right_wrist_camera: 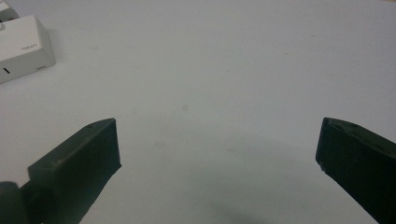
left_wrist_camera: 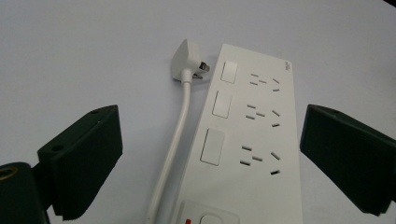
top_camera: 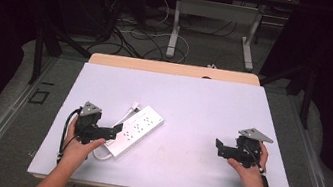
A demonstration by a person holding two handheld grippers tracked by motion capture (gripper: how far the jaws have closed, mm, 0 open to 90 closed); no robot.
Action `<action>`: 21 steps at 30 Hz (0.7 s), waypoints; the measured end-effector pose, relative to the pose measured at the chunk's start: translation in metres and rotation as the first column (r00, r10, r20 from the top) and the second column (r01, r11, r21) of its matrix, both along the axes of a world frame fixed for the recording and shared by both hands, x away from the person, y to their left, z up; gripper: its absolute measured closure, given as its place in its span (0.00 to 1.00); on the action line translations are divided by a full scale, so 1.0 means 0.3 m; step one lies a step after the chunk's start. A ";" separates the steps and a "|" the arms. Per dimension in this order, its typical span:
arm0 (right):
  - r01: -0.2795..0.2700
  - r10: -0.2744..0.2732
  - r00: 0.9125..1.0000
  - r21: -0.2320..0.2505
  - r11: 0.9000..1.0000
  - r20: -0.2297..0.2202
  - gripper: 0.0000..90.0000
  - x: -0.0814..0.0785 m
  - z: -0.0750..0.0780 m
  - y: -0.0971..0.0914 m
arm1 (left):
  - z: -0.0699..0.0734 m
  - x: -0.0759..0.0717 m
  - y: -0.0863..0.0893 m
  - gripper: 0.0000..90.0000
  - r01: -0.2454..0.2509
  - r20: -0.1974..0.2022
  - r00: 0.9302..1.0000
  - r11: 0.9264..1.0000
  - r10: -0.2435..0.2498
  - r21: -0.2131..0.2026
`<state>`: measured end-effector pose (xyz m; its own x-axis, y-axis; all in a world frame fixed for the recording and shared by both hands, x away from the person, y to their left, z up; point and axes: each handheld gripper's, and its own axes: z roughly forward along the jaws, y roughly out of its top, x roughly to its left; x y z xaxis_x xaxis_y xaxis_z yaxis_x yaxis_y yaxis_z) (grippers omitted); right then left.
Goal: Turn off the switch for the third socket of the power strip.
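Observation:
A white power strip (top_camera: 136, 130) lies at an angle on the left half of the white table (top_camera: 193, 103), with its white cable and plug (top_camera: 133, 106) beside it. In the left gripper view the power strip (left_wrist_camera: 252, 140) shows three sockets and three switches, and the plug (left_wrist_camera: 187, 60) rests by its far end. My left gripper (top_camera: 118, 129) stands open just above the strip's near end, the jaws wide on either side of it (left_wrist_camera: 210, 158). My right gripper (top_camera: 218, 146) is open over bare table on the right, with nothing between its fingers (right_wrist_camera: 217, 158).
The strip's far corner (right_wrist_camera: 21, 46) shows at the top left of the right gripper view. Beyond the table's far wooden edge (top_camera: 173, 68) are the floor, loose cables (top_camera: 138, 33) and the legs of another desk (top_camera: 175, 24).

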<state>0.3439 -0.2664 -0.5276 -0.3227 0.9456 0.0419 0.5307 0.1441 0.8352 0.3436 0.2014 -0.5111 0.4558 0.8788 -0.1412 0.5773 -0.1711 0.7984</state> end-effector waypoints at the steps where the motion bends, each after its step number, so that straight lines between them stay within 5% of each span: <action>1: -0.003 0.003 1.000 0.001 1.000 -0.002 0.00 0.001 -0.001 0.000 | -0.004 0.000 -0.008 0.08 0.000 0.005 1.000 1.000 0.000 -0.005; 8: -0.011 0.011 1.000 0.000 1.000 -0.010 0.00 0.003 -0.006 0.003 | -0.006 -0.007 -0.031 0.15 0.020 0.002 1.000 0.999 -0.020 0.051; 21: -0.034 0.034 0.999 -0.006 0.999 -0.018 0.00 0.003 -0.015 0.017 | -0.011 -0.018 -0.065 0.28 0.044 0.000 0.999 0.995 -0.045 0.094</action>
